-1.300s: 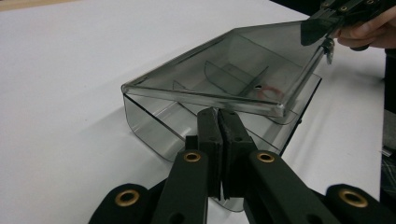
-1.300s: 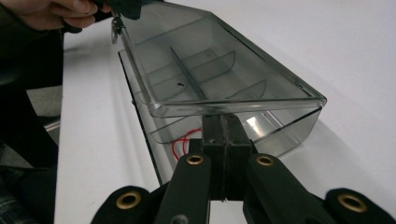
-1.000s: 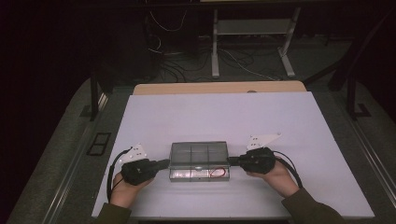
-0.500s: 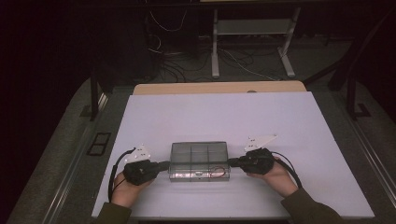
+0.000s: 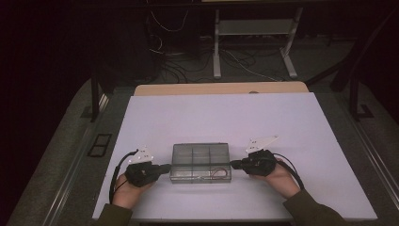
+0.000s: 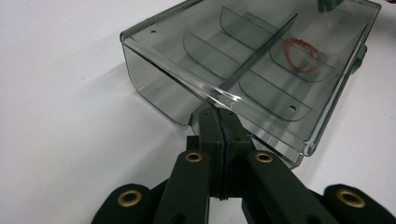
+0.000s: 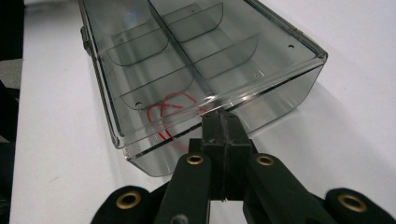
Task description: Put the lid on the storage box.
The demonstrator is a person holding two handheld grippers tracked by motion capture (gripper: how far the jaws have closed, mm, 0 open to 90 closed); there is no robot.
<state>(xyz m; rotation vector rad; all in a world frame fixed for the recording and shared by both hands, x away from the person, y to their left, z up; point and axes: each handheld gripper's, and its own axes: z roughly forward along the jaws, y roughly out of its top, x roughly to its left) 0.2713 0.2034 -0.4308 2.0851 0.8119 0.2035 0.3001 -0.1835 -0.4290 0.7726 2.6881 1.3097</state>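
Observation:
A smoky clear plastic box (image 5: 201,162) with several compartments lies closed on the white table, near the front. A red rubber band (image 6: 301,53) (image 7: 170,109) lies in one compartment at the right-hand end. My left gripper (image 5: 165,167) (image 6: 218,116) is shut with nothing between its jaws. Its tips touch the left end of the box (image 6: 243,56), just under the lid's lip. My right gripper (image 5: 234,164) (image 7: 222,119) is also shut on nothing. Its tips meet the right end of the box (image 7: 187,56) below the lid edge. A hand holds each gripper.
The white table top (image 5: 226,117) stretches wide behind and to both sides of the box. A wooden strip (image 5: 221,88) runs along its far edge. Cables and metal stand legs (image 5: 216,52) lie on the dark floor beyond. The front edge is close under the hands.

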